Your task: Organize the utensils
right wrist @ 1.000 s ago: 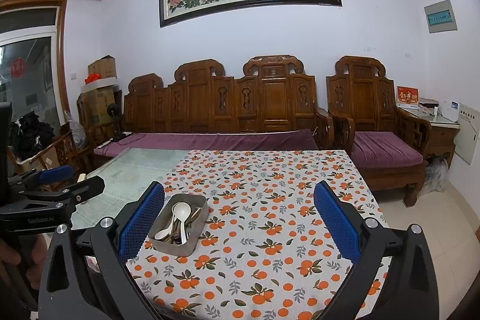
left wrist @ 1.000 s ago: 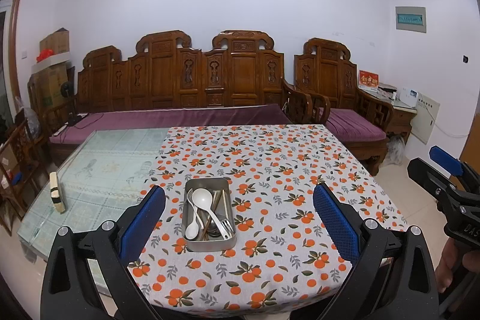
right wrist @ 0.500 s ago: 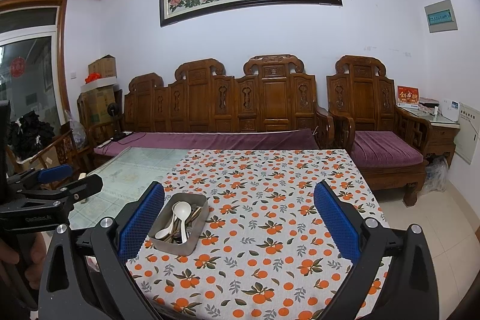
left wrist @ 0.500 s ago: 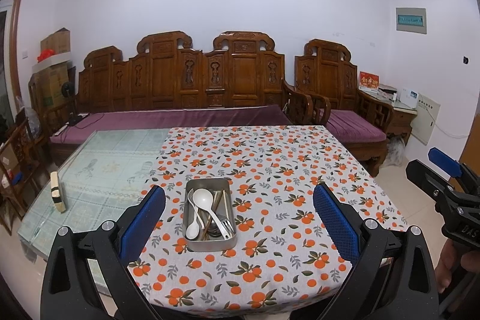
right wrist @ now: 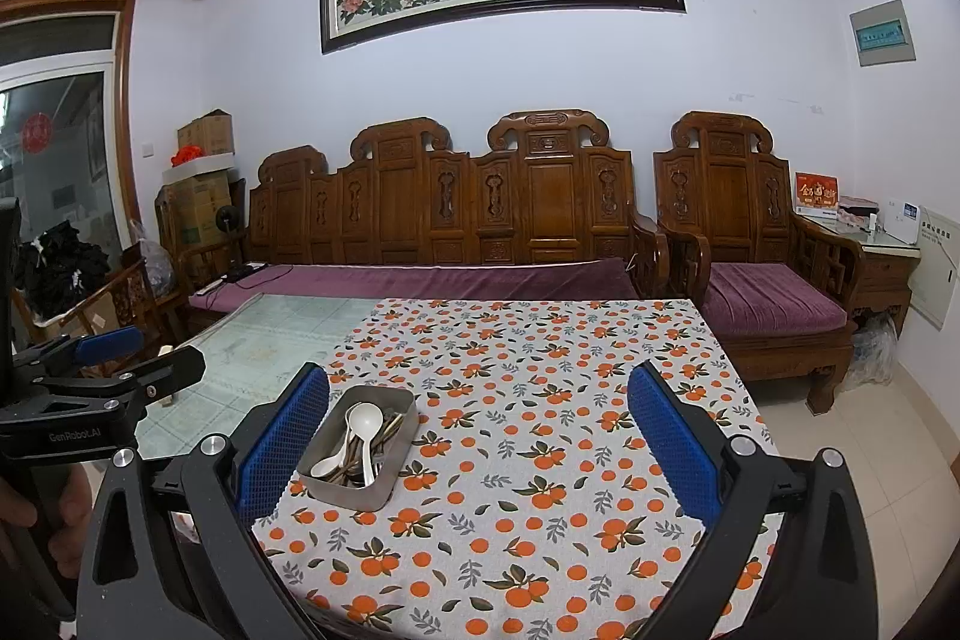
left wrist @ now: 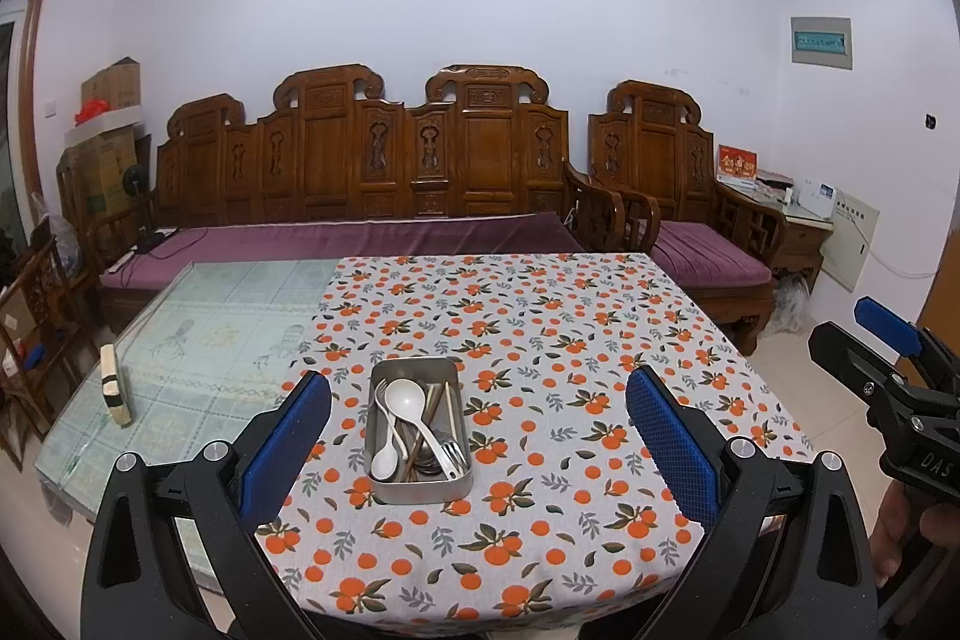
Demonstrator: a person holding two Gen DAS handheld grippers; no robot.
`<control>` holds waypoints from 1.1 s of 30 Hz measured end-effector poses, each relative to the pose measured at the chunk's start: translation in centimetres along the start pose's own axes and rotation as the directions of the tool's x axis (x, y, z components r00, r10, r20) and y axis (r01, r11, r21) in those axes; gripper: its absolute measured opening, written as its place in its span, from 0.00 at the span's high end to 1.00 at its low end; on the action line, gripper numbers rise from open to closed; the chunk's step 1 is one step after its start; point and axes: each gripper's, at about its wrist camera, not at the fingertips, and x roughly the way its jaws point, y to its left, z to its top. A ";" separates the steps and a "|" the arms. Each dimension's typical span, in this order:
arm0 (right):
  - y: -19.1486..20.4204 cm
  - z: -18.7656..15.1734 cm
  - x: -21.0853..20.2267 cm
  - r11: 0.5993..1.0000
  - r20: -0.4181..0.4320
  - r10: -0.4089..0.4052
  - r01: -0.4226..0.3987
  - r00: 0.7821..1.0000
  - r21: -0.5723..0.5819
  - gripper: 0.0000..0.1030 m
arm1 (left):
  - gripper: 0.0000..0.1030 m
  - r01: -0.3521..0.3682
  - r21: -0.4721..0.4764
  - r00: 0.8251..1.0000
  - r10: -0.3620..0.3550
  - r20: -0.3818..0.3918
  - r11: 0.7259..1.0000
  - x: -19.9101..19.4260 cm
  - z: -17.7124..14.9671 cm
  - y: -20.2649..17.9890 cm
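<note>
A metal tray [left wrist: 420,487] sits on the orange-patterned tablecloth [left wrist: 540,340] near the table's front edge. It holds white spoons [left wrist: 403,403], a fork and chopsticks mixed together. My left gripper [left wrist: 478,436] hovers open in front of the table, the tray framed between its blue pads. My right gripper [right wrist: 478,436] is open too, with the same tray [right wrist: 336,478] just inside its left pad. Each gripper shows at the edge of the other's view: the right gripper [left wrist: 864,346] and the left gripper [right wrist: 138,358].
The left half of the table is bare glass [left wrist: 228,316] with a small block [left wrist: 114,394] near its edge. A carved wooden sofa [left wrist: 372,196] with purple cushions and an armchair [left wrist: 690,220] stand behind the table. Tiled floor lies to the right.
Both grippers have drifted very slightly; the tray and utensils stay where they were. Nothing was gripped or released.
</note>
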 end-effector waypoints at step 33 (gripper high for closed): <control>-0.2 -0.4 0.1 1.000 0.001 -0.005 0.005 1.000 -0.003 0.03 | 0.08 0.005 0.009 1.000 -0.005 0.003 1.000 -0.7 0.3 -0.2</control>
